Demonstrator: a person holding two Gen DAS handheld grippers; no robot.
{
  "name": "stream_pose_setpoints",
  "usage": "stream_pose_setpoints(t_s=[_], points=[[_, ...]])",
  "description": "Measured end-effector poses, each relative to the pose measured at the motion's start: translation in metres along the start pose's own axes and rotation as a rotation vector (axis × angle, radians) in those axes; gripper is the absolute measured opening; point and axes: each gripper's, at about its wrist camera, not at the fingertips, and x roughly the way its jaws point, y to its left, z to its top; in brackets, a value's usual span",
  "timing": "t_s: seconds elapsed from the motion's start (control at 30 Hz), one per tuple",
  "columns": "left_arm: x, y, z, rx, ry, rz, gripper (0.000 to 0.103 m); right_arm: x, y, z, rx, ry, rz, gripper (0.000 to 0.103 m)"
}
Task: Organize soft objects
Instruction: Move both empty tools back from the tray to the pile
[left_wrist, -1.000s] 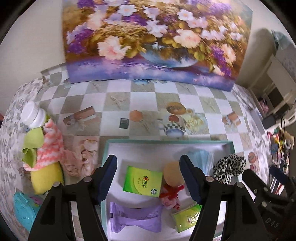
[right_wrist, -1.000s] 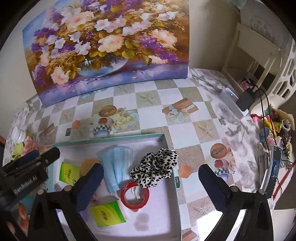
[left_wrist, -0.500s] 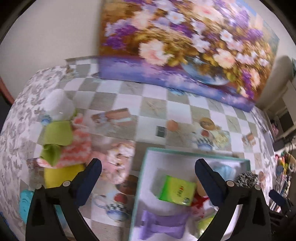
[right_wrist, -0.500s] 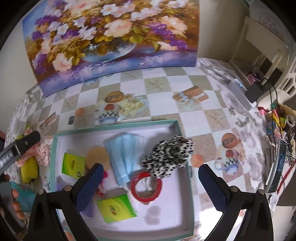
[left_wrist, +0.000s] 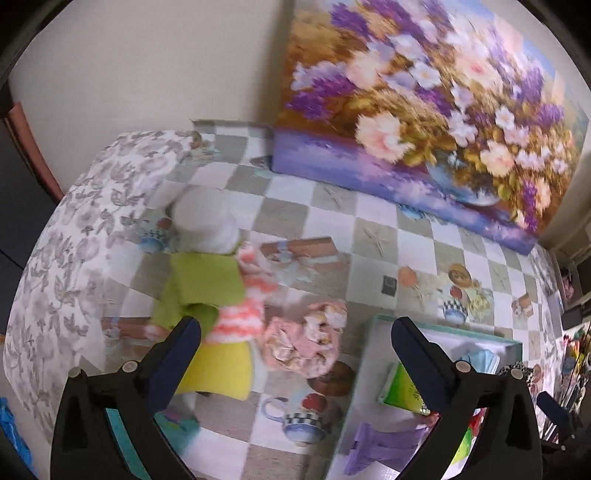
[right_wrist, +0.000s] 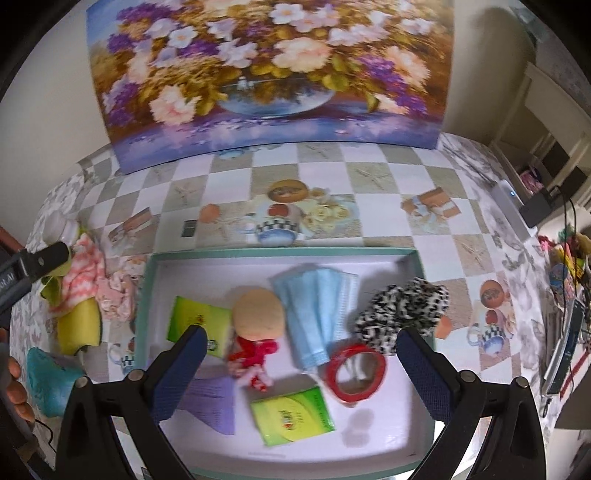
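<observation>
A teal-rimmed white tray holds a blue face mask, a leopard scrunchie, a tan round puff, a red ring, two green tissue packs and a purple pack. Left of the tray lies a pile: a pink crumpled cloth, a pink-white knit, a green cloth and a yellow sponge. My left gripper is open and empty above this pile. My right gripper is open and empty above the tray.
A floral painting leans on the wall at the table's back. A white jar stands behind the pile. A teal object lies at the table's left front. Cluttered items and a shelf sit to the right.
My left gripper has swung left from over the tray to over the cloth pile. My right gripper has shifted left so the tray sits centred under it.
</observation>
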Motion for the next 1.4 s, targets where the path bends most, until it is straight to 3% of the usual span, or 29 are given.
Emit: stream_pose_setpoints(t_s=[0.1, 0.27, 0.53, 0.77, 0.93, 1.4], points=[[-0.004, 0.016, 0.004, -0.033, -0.008, -0.011, 0.103, -0.001, 0.014, 0.002, -0.016, -0.021, 0.015, 0.103], [-0.005, 0.046, 0.007, -0.070, 0.016, 0.056, 0.103, 0.000, 0.044, 0.002, -0.046, -0.034, 0.063, 0.103], [-0.003, 0.099, 0.008, -0.136, 0.029, 0.093, 0.103, 0.009, 0.089, -0.001, -0.105, -0.023, 0.130, 0.103], [0.007, 0.135, 0.008, -0.207, 0.038, 0.062, 0.103, 0.014, 0.118, -0.001, -0.124, -0.029, 0.199, 0.103], [0.014, 0.144, 0.010, -0.232, 0.008, 0.047, 0.103, 0.013, 0.130, 0.004, -0.136, -0.050, 0.199, 0.103], [0.027, 0.124, 0.019, -0.237, 0.036, -0.057, 0.102, 0.032, 0.143, 0.021, -0.146, -0.044, 0.214, 0.103]])
